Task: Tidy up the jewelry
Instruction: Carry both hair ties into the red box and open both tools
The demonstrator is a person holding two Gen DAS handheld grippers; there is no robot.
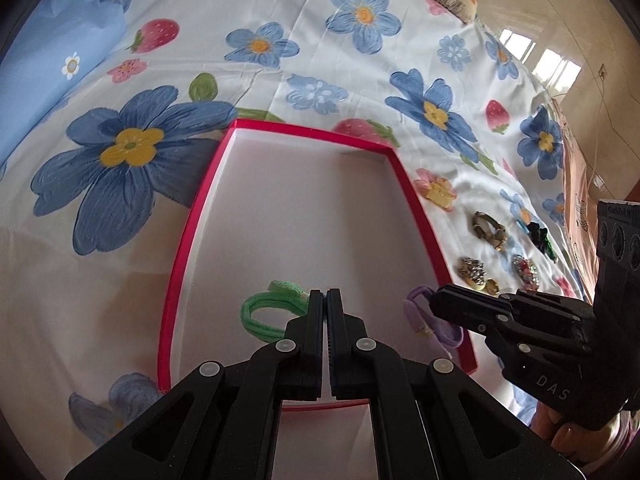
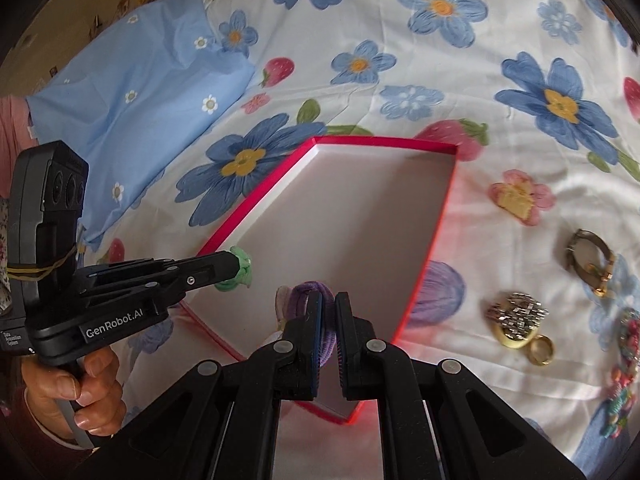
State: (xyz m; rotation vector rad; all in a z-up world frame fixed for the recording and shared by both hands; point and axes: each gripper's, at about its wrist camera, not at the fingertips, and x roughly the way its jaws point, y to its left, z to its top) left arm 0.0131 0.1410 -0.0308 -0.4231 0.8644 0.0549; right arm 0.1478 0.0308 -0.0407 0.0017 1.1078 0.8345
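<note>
My left gripper (image 1: 325, 294) is closest in its own view: jaws clamped on a green looped fabric hair tie (image 1: 266, 312), held by one end so the loop hangs free over the near part of the shallow red-rimmed cardboard box with a white inside (image 1: 178, 264). My guess is the end-grip is there so it drops flat once I let go.

Right gripper (image 2: 328, 300) does the same with a purple fabric hair tie (image 2: 308, 294), clenched on its band. In the left view it sits at the box's right near wall (image 1: 424, 312), over the rim, so I can't tell whether it is fully inside yet.

The box lies on a white bedsheet printed with blue flowers and strawberries (image 1: 304, 40); I can't see anything resting on its floor. Both ties are carried in together, likely to pair the soft pieces at one end.

Count:
- 2 hair ties, 1 per gripper, both in the air
- 1 box
- On the sheet right of the box, well apart from it: 1 gold-toned wristwatch (image 2: 590, 260), 1 silver rhinestone brooch on a gold backing (image 2: 516, 318), 1 plain gold ring (image 2: 542, 350) just beside the brooch, 1 multicoloured beaded piece (image 2: 626, 360), 1 dark green-black piece (image 1: 540, 236) too small to identify

So 5 items wait outside, by my read.
</note>
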